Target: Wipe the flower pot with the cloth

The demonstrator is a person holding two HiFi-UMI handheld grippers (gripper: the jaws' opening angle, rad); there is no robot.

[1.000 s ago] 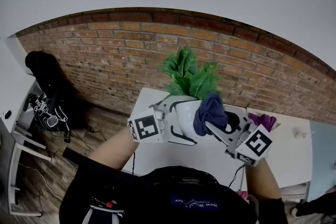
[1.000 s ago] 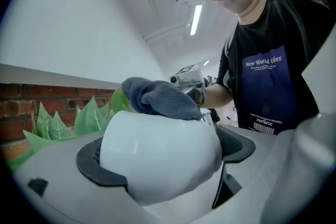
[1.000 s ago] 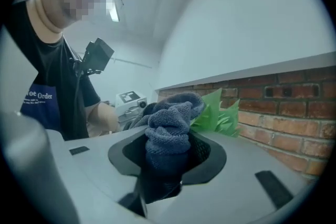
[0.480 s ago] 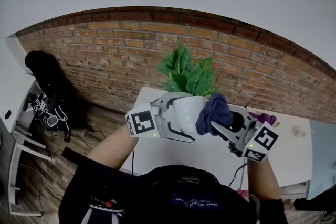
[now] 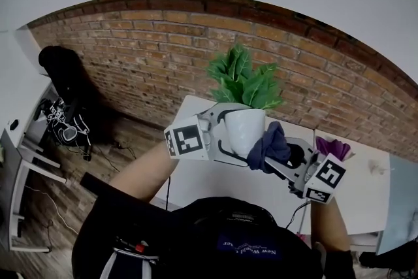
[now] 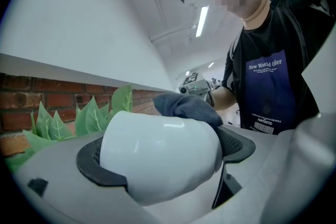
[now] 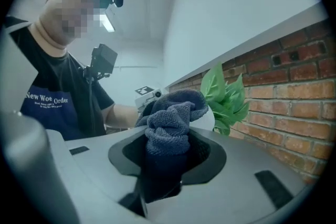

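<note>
A white flower pot [image 5: 244, 130] with green leaves [image 5: 247, 83] is lifted off the table, clamped between the jaws of my left gripper [image 5: 225, 134]. In the left gripper view the pot [image 6: 160, 156] fills the space between the dark pads, tipped on its side. My right gripper [image 5: 277, 157] is shut on a bunched dark blue cloth [image 5: 268, 147], which presses against the pot's right lower side. The right gripper view shows the cloth [image 7: 169, 126] wedged between its pads, with the pot's white wall [image 7: 209, 120] and leaves [image 7: 226, 97] just behind it.
A white table [image 5: 222, 183] lies below both grippers against a red brick wall [image 5: 137, 62]. A purple thing [image 5: 333, 148] sits at the table's right. A black bag [image 5: 62, 85] and a white shelf [image 5: 19, 160] stand on the wooden floor at left.
Both grippers with pot and cloth have shifted rightward and slightly up in the head view. The cloth has slid lower along the pot's right side.
</note>
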